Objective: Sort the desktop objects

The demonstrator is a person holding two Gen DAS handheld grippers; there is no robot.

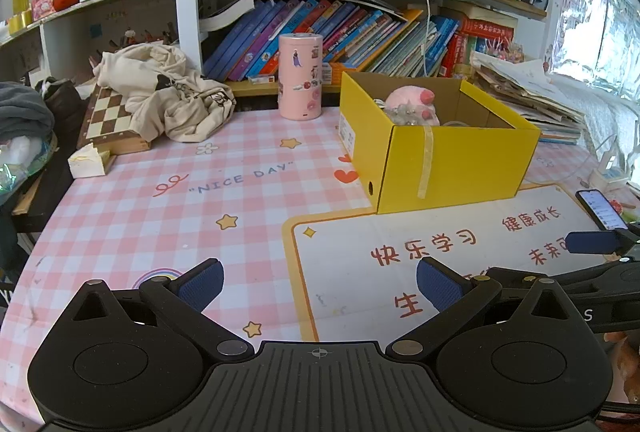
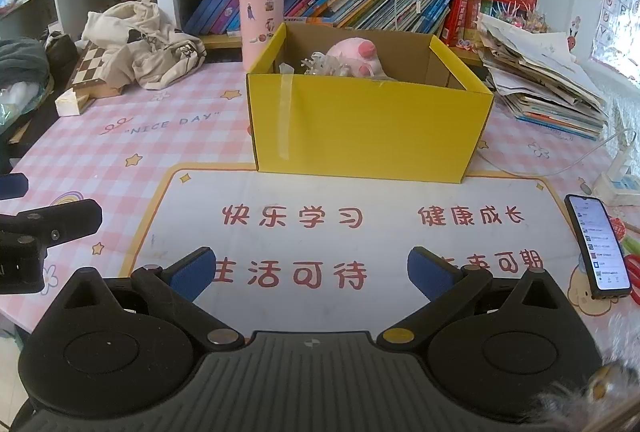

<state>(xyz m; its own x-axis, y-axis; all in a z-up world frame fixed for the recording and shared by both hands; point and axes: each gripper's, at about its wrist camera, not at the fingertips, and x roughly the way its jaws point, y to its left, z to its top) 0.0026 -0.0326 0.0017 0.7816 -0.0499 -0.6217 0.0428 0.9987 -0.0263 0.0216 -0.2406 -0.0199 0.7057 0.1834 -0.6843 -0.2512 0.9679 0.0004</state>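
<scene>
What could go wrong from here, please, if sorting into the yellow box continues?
1. The smartphone lies at the desk's right edge near the right gripper; a sideways swing might knock it off.
2. The white cable trails beside the yellow box and could snag if the box shifts.
3. The pink canister stands upright close behind the box; a reach past it by the left gripper might tip it.

Left gripper (image 1: 320, 286) jaws spread; right gripper (image 2: 310, 272) likewise, empty.
</scene>
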